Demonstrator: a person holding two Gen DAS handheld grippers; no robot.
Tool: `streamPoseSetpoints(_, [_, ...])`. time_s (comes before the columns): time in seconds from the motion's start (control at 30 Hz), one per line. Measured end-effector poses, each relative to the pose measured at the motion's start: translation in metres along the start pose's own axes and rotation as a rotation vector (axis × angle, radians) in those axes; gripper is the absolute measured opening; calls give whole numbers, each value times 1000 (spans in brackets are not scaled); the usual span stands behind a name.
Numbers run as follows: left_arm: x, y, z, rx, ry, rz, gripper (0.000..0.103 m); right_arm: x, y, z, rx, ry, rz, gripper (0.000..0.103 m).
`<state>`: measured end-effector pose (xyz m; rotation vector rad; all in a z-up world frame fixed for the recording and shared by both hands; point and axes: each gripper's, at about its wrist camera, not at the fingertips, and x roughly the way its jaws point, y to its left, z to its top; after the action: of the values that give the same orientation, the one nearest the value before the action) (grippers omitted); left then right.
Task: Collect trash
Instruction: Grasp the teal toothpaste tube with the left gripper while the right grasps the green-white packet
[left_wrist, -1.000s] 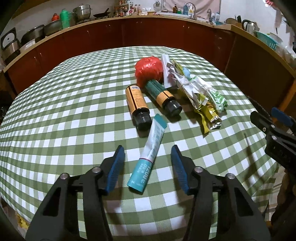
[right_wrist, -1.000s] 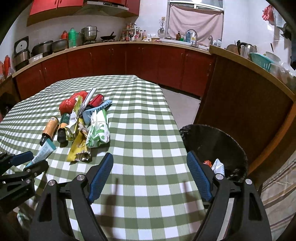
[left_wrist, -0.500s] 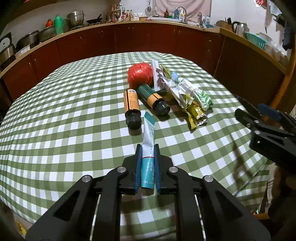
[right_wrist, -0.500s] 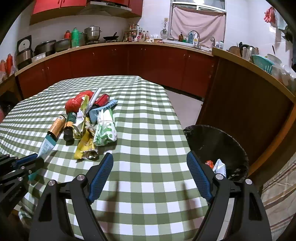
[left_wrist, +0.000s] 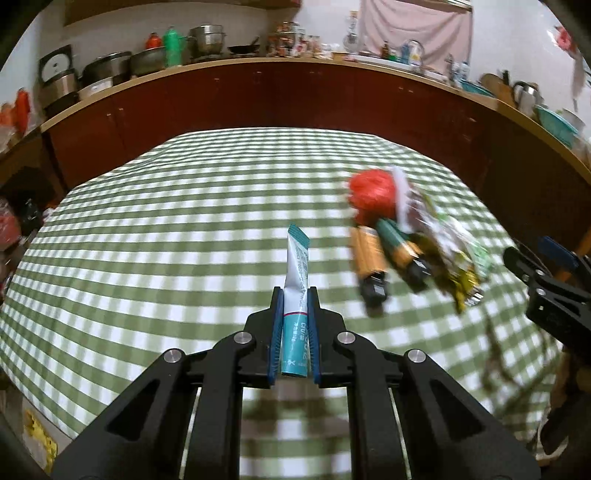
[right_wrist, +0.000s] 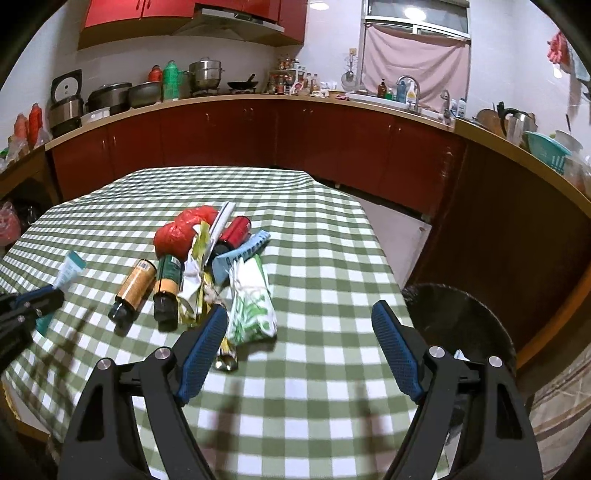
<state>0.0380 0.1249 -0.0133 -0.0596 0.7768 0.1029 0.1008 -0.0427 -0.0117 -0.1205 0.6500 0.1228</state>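
My left gripper (left_wrist: 294, 317) is shut on a teal and white tube (left_wrist: 297, 273) and holds it above the green checked table (left_wrist: 184, 229); the tube also shows at the left of the right wrist view (right_wrist: 68, 271). The trash pile lies to the right: a red bag (right_wrist: 181, 232), two dark bottles with orange labels (right_wrist: 135, 290), crumpled wrappers (right_wrist: 251, 299) and a red can (right_wrist: 234, 229). My right gripper (right_wrist: 299, 349) is open and empty over the table's near right part. A black bin (right_wrist: 461, 321) stands on the floor right of the table.
Dark red cabinets and a counter with pots, bottles and a sink run along the far wall (right_wrist: 295, 125). A counter with a kettle and a teal basket (right_wrist: 546, 147) stands on the right behind the bin.
My left gripper closed on the tube, lifted it off the table and swung left, so the pile now sits to its right. My right gripper rose and stayed open.
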Motion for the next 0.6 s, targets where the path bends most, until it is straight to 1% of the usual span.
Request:
streamPoseSetpoints(0.13, [7, 22, 8, -31, -4, 49, 12, 17, 6, 6, -20, 26, 12, 70])
streamPoseSetpoints(0.27, [13, 40, 14, -54, -4, 82, 12, 32, 14, 9, -35, 53, 24, 67])
streamPoseSetpoints(0.47, [24, 54, 18, -71, 5, 103, 12, 49, 20, 10, -54, 99, 32, 63])
streamPoseSetpoints(0.6, [31, 56, 19, -77, 14, 102, 12, 55, 21, 11, -56, 126, 48, 50])
